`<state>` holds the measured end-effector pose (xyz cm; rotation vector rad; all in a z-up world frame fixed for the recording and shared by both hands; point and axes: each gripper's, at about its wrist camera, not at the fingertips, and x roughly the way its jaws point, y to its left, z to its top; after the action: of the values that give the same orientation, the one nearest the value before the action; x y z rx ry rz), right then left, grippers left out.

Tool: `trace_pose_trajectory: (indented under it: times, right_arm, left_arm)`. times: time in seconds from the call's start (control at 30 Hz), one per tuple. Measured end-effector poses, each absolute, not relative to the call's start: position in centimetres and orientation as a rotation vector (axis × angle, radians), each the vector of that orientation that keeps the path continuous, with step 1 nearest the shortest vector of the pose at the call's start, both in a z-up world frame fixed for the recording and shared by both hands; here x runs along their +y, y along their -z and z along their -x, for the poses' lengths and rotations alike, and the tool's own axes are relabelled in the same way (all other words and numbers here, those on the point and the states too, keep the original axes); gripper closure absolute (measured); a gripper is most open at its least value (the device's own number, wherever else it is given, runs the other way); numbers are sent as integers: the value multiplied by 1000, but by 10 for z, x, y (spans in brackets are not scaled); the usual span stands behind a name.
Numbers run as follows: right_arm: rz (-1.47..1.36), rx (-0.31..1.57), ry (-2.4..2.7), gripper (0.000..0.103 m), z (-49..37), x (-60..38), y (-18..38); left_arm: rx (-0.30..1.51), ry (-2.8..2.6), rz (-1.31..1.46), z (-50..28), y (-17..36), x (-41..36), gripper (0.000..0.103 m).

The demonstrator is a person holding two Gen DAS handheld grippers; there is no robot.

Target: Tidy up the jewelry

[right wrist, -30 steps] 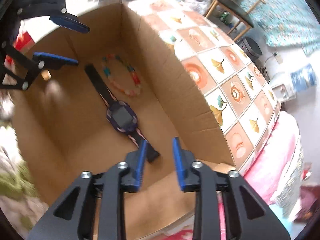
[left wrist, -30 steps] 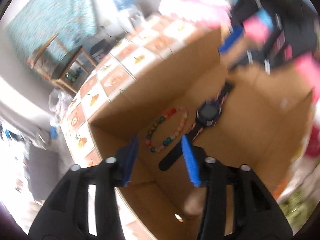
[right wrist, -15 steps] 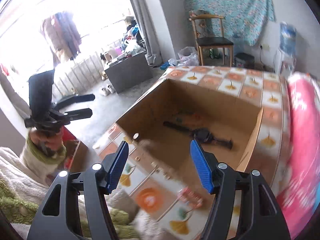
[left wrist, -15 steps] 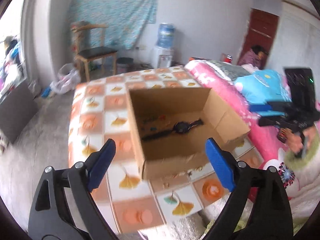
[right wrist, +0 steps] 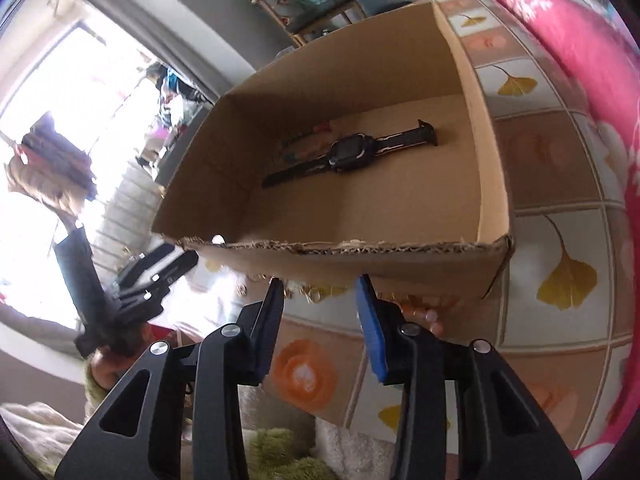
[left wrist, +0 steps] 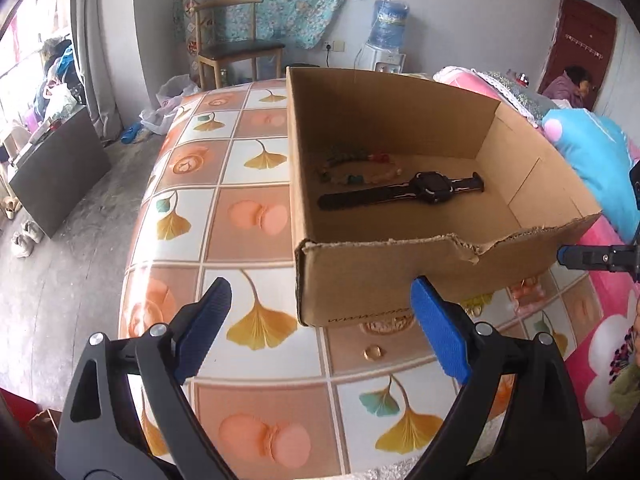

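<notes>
An open cardboard box stands on the tiled tabletop. Inside it lie a black watch and a coloured bead bracelet. My left gripper hovers outside the box's near wall, open wide and empty. My right gripper hangs just before the same wall with its jaws closing and nothing pressed between them. Small gold pieces lie on the table under it, with pale peach beads by its right finger. A gold ring lies in front of the box.
The table carries an orange and white ginkgo-leaf cloth. Pink bedding borders it. A wooden chair and a water dispenser stand by the far wall. A person sits at the far doorway.
Both grippers have come out of the box and back to its near wall, rolling level. The left jaws have spread wide; the right jaws widened, then narrowed again.
</notes>
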<state>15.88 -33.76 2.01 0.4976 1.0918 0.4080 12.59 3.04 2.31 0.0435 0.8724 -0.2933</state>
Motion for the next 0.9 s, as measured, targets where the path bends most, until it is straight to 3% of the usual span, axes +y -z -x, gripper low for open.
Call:
trace_pose_trajectory:
  times: [0.37,0.53,0.77,0.9]
  right_arm:
    - [-422,1066,-363,66,-162,-330,-24]
    - [-254,1050,-365,58,-122,-315,-34]
    - [-183,1149,-426,53,-85,-281,-4]
    - [-143,1137,-372,53,-84,-275,0]
  left_arm:
    - [866,318,-15,-161,-14,29,16]
    - [909,362,-23,-131,-5,40,16]
    - [1032,342,-20,-92,34,40,16]
    - [1002,287,-86,-84,42,31,14]
